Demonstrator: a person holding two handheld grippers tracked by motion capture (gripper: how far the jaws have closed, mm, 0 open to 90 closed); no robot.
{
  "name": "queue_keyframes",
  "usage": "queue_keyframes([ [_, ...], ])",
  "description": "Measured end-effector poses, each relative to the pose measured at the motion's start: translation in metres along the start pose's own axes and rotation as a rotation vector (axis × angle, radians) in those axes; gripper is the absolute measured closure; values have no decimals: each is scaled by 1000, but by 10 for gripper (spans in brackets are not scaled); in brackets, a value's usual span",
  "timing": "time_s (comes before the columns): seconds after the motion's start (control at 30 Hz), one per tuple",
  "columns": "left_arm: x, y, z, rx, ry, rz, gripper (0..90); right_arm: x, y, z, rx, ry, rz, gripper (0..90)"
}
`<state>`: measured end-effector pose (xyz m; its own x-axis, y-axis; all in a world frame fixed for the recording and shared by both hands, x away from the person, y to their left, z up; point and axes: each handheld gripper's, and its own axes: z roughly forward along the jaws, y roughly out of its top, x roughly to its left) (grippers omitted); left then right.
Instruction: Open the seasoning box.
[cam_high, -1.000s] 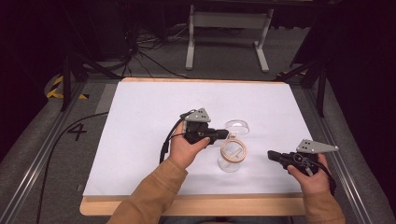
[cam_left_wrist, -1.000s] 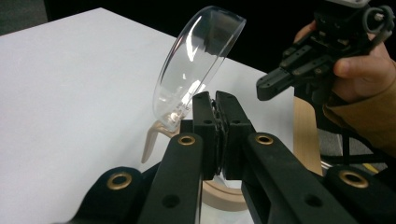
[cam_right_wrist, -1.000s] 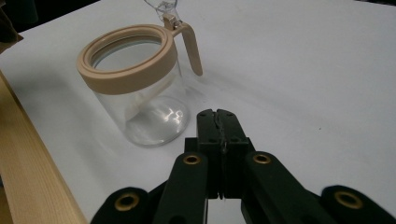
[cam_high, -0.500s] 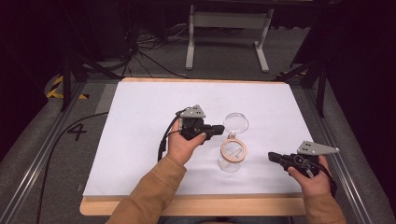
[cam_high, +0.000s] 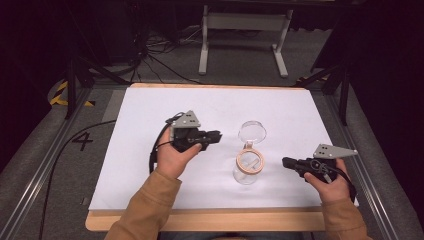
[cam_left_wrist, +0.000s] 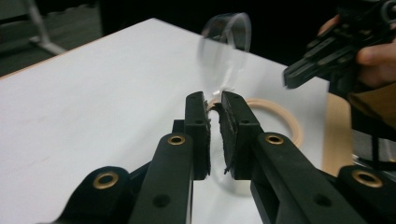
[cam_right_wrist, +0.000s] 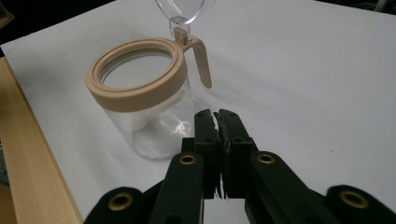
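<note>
A clear jar (cam_high: 247, 170) with a tan rim ring stands upright on the white tabletop (cam_high: 150, 180), toward the near edge and slightly right of centre. Its clear round lid (cam_high: 252, 132) is swung open on a hinge at the far side of the ring and stands raised behind the mouth. The left tongs (cam_high: 214, 136) are held above the tabletop just left of the lid, tips pointing right toward it and apart from it. In the left gripper view these tongs (cam_left_wrist: 213, 108) are nearly pressed together, with a narrow gap between the pads and nothing pinched; the tan ring (cam_left_wrist: 275, 112) and the lid (cam_left_wrist: 226, 35) lie beyond the tips. The right tongs (cam_high: 286, 162) sit low near the right side of the tabletop, tips pointing left at the jar, near it but not touching. In the right gripper view these tongs (cam_right_wrist: 216, 116) are pressed together and empty, with the jar (cam_right_wrist: 149, 107) just beyond them to the left.
</note>
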<state>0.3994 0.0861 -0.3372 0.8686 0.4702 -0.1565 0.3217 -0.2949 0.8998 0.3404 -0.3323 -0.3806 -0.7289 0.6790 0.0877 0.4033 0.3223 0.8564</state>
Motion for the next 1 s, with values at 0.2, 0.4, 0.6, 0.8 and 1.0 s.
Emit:
queue_keyframes([
  [0.2,12,-14,-26,35,95,-24,773,-14,12,-1,-13,-11,-4,847],
  [0.4,22,-31,-44,74,176,-40,751,-24,19,-1,-4,-13,5,810],
  [0.6,30,-45,-57,114,229,-71,707,-34,24,1,-2,-17,15,778],
  [0.8,46,-60,-61,153,266,-122,667,-42,21,6,43,-74,-5,732],
  [1.0,62,-79,-50,206,311,-147,641,-55,8,9,70,-121,38,691],
])
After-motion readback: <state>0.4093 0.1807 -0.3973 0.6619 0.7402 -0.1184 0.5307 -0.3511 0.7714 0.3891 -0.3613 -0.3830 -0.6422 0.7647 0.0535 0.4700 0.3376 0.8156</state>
